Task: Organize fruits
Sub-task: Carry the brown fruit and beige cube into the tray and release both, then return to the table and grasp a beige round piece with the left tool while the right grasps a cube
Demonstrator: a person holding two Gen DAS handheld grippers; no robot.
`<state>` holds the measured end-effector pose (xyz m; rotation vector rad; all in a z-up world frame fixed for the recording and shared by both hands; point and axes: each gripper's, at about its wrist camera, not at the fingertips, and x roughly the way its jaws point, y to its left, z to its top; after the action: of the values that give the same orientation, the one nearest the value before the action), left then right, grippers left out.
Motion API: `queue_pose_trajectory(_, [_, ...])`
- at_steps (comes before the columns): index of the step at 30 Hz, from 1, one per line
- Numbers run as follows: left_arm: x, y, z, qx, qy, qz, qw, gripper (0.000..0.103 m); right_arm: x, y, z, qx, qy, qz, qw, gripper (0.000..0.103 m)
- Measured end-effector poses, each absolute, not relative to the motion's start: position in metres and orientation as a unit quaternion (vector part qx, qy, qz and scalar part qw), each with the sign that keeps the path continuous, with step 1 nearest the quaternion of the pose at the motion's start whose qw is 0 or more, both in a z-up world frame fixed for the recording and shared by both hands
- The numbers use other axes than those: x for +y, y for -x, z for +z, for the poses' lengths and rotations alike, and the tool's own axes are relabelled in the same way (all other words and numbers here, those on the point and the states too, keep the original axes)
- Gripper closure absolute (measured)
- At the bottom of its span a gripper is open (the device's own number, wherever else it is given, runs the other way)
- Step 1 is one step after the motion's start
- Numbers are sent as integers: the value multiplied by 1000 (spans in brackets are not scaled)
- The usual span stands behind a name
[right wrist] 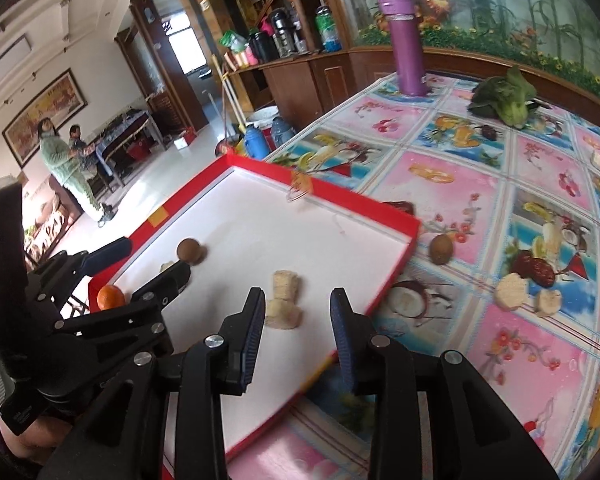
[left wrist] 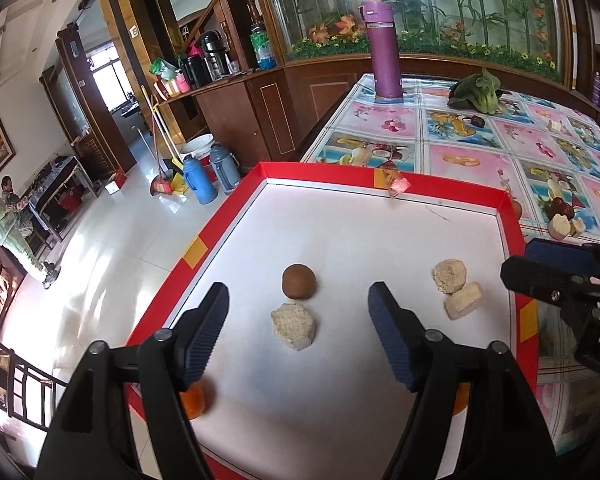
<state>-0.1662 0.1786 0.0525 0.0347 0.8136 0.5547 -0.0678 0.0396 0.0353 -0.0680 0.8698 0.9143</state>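
The left gripper (left wrist: 298,312) hovers over the red-rimmed tray (left wrist: 324,172) with fingers spread wide and empty; a brown round fruit (left wrist: 299,281) and a pale cut chunk (left wrist: 293,327) lie between them at frame centre. The right gripper (right wrist: 296,320) is also parted, holding nothing, with two pale pieces (right wrist: 284,298) just beyond its left fingertip. An orange (right wrist: 110,297) sits lower left.

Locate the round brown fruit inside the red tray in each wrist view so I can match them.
Left wrist: the round brown fruit sits mid-tray, just beyond a pale chunk.
Right wrist: the same fruit lies at the tray's left side.
Shared landmark: the purple flask at the table's far end.
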Motion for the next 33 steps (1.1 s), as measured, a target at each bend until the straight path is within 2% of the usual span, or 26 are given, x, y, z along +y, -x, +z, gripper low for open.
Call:
queue_pose_trajectory(1, [175, 165, 56, 385, -17, 263, 884, 18, 32, 63, 36, 405, 26, 422, 811, 70])
queue_pose_trajectory(16, [79, 116, 77, 366, -63, 135, 919, 17, -80, -20, 1, 440, -5, 279, 854, 70])
queue_pose_trajectory(33, [42, 78, 54, 419, -57, 77, 903, 17, -58, -23, -8, 425, 64, 287, 856, 70])
